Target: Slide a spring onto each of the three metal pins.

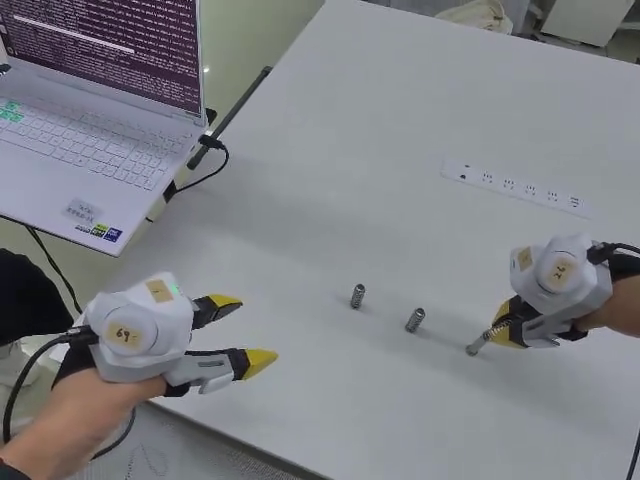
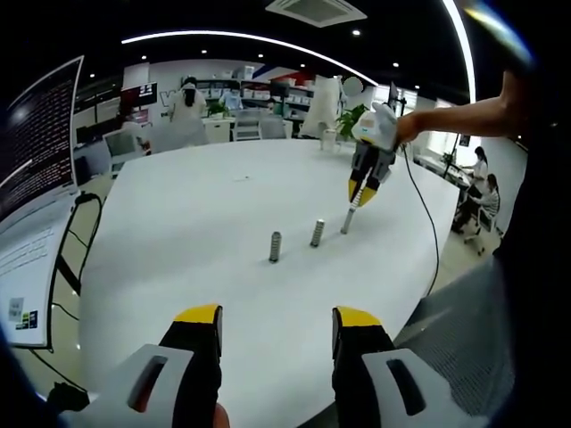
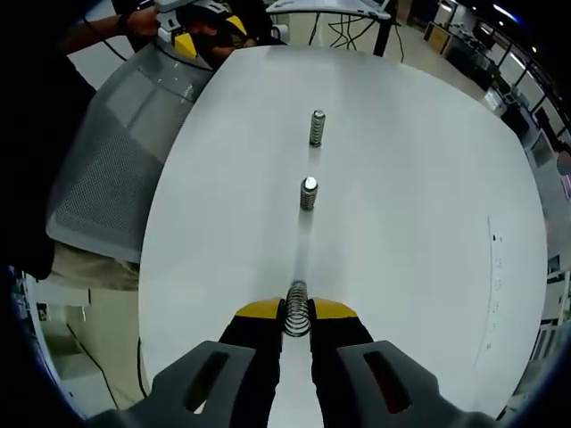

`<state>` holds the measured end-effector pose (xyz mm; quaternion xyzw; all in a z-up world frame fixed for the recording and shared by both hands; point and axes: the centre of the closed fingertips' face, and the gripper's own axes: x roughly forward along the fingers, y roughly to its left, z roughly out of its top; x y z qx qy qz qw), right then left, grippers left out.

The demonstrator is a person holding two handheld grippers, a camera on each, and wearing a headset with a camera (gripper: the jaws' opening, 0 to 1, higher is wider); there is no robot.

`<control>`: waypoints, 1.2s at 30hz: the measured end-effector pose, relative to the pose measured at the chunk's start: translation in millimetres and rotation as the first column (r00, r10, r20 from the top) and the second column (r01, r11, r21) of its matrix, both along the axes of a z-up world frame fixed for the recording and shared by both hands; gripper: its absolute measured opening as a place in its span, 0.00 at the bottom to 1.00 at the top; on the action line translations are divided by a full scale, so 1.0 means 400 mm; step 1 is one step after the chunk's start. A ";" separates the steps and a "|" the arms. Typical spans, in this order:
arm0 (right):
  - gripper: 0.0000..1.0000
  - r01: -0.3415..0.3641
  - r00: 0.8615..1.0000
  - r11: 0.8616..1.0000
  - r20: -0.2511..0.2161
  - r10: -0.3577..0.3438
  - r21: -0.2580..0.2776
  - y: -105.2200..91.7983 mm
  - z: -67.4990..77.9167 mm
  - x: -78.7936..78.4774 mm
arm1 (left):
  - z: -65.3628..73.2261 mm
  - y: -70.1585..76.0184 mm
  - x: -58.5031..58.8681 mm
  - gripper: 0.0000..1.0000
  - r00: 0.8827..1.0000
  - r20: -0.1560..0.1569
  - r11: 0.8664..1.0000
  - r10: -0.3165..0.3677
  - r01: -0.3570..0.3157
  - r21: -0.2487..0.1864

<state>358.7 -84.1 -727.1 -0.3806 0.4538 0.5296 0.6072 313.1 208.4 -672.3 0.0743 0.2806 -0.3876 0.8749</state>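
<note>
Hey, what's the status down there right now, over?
Left gripper open, idle at the table edge. Right gripper shut on third spring, low at the tabletop. Middle spring and far spring stand upright. Nothing between them.

Bright, even overhead light; faint soft shadows on table (image 1: pixel 400 150); fisheye bending at edges; focus sharp.

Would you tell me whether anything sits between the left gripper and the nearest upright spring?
Nothing visible does: bare white table lies between the open left gripper and that spring.
</note>
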 end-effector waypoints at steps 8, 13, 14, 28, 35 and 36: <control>0.09 -0.019 1.000 1.000 -0.006 0.019 -0.019 0.002 -0.015 -0.002 | 0.002 -0.001 -0.001 0.44 1.000 0.000 1.000 -0.002 0.002 0.001; 0.09 -0.031 0.999 0.999 -0.008 0.031 -0.038 0.002 -0.031 0.000 | 0.002 0.003 -0.003 0.44 1.000 -0.002 1.000 0.001 -0.001 0.002; 0.09 -0.034 0.999 0.999 -0.007 0.033 -0.040 0.002 -0.033 0.000 | 0.001 0.004 -0.003 0.44 1.000 -0.002 1.000 0.003 -0.003 0.001; 0.09 -0.044 0.999 0.997 -0.024 0.043 -0.060 0.009 -0.047 0.001 | -0.004 0.012 -0.005 0.44 1.000 -0.006 1.000 0.009 -0.009 0.003; 0.09 -0.044 0.999 0.997 -0.026 0.042 -0.069 0.013 -0.061 0.001 | -0.005 0.015 -0.005 0.43 1.000 -0.007 1.000 0.010 -0.010 0.005; 0.09 -0.044 0.999 0.996 -0.026 0.043 -0.072 0.012 -0.064 0.001 | -0.005 0.016 -0.004 0.43 1.000 -0.007 1.000 0.011 -0.011 0.005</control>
